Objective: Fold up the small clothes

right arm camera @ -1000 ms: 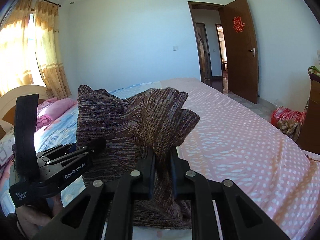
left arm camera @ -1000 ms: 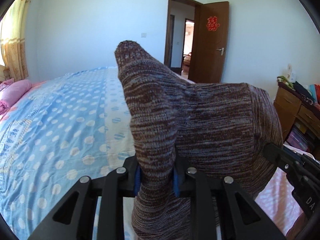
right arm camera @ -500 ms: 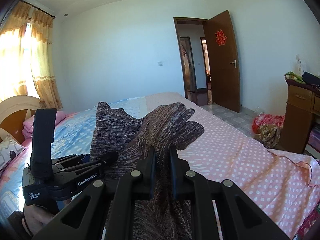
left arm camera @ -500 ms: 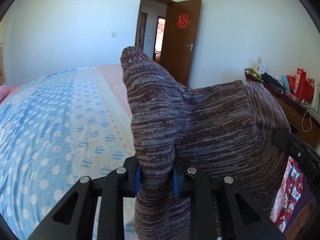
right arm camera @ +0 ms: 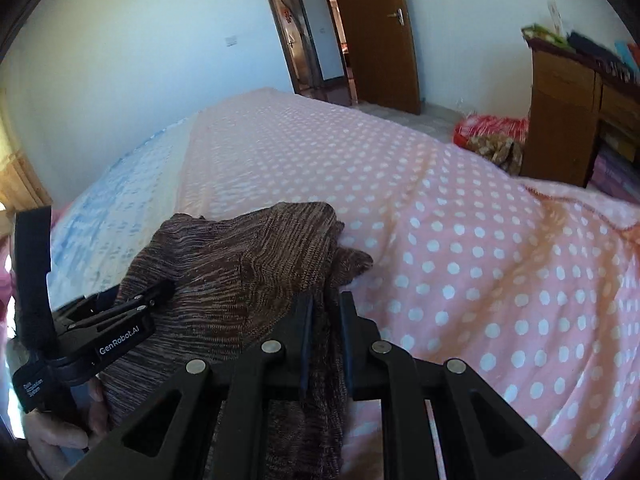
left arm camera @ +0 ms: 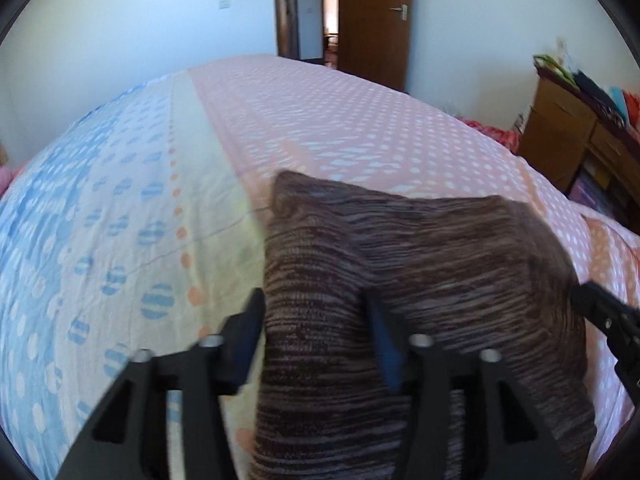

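Observation:
A brown marled knit garment [left arm camera: 420, 264] hangs between my two grippers above the bed. My left gripper [left arm camera: 312, 320] has its jaws spread wide, with the left edge of the knit lying loose between them. My right gripper [right arm camera: 326, 320] is shut on the garment's other edge [right arm camera: 256, 264]. In the right wrist view the left gripper [right arm camera: 140, 304] sits at the lower left against the cloth. In the left wrist view the tip of the right gripper [left arm camera: 600, 316] shows at the right edge.
The bed carries a dotted cover, blue on the left [left arm camera: 80, 240] and pink on the right [right arm camera: 480, 240]. A wooden dresser [right arm camera: 568, 108] stands at the right, with a red bag [right arm camera: 492, 132] on the floor beside it. An open brown door [left arm camera: 376, 12] is at the back.
Both grippers tilted down toward the bed and lowered the garment. My left gripper's jaws have opened from their pinch on the cloth. The right gripper keeps its grip.

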The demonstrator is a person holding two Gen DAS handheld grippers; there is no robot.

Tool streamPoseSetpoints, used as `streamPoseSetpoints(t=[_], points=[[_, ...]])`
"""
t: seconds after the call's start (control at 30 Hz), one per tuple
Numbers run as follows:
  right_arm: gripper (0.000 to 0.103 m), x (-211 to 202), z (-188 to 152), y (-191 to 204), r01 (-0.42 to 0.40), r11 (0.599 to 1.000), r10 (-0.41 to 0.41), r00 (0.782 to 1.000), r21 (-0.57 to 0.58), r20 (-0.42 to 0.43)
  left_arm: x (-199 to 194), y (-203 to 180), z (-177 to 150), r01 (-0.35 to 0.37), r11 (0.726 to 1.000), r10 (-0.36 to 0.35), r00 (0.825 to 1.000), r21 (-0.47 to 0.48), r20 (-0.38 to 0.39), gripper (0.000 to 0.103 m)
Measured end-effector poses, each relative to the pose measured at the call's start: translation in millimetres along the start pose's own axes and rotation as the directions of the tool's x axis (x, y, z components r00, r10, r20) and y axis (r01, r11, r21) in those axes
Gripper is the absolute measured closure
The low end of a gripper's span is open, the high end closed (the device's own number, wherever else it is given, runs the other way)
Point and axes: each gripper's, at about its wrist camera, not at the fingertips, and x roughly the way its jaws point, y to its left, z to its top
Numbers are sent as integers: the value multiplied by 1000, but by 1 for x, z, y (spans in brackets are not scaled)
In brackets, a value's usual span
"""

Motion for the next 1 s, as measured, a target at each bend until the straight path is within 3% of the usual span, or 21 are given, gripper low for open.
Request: streamPoseSetpoints(t=[0.1, 0.17, 0.2, 0.23, 0.3, 0.43, 0.5, 0.6, 0.67, 0.73, 0.8, 0.83, 0.93, 1.0], points=[[89, -20, -4, -29, -46, 993, 45, 999, 111, 12, -10, 28, -3, 83, 991, -86, 996, -107, -27, 34], [88, -36, -9, -39, -79, 990, 77, 997, 114, 18, -28, 42, -12, 141, 977, -146, 989, -157, -22, 35], [81, -51, -14, -35, -92, 991, 91, 996, 101, 15, -38, 48, -19, 169, 971, -173, 985, -169, -10, 35], [62, -60, -19, -36, -107, 991, 106, 994, 83, 13, -47, 53, -25, 196, 965, -199, 980, -173, 1, 35], [36, -82, -37, -28, -130, 991, 129, 991, 43, 18, -61, 57, -40, 237, 956, -240, 971, -173, 5, 35], [34, -95, -65, 1, -170, 983, 167, 985, -67, -47, -69, 45, -70, 274, 947, -284, 958, -167, -35, 35], [35, -90, -76, 15, -158, 979, 149, 986, -133, -74, -66, 42, -80, 287, 941, -300, 952, -178, -53, 35], [42, -74, -90, 33, -105, 975, 78, 987, -194, -142, -72, 34, -91, 272, 947, -286, 956, -172, -60, 34], [59, -65, -93, 34, -99, 979, 64, 979, -177, -194, -73, 27, -89, 265, 954, -276, 959, -138, -68, 29], [81, -59, -93, 35, -79, 981, 39, 975, -177, -218, -73, 24, -91, 248, 961, -257, 964, -121, -61, 33], [89, -50, -94, 28, -126, 987, 96, 957, -96, -274, -70, 25, -89, 260, 955, -270, 961, -140, -58, 50], [93, -51, -93, 23, -144, 988, 126, 955, -49, -269, -69, 26, -88, 290, 944, -302, 951, -157, -65, 70], [94, -56, -95, 16, -190, 982, 185, 942, 12, -281, -71, 36, -87, 331, 925, -349, 934, -186, -73, 84], [95, -65, -97, 20, -208, 978, 199, 933, 3, -300, -79, 41, -87, 350, 914, -371, 926, -206, -74, 87]])
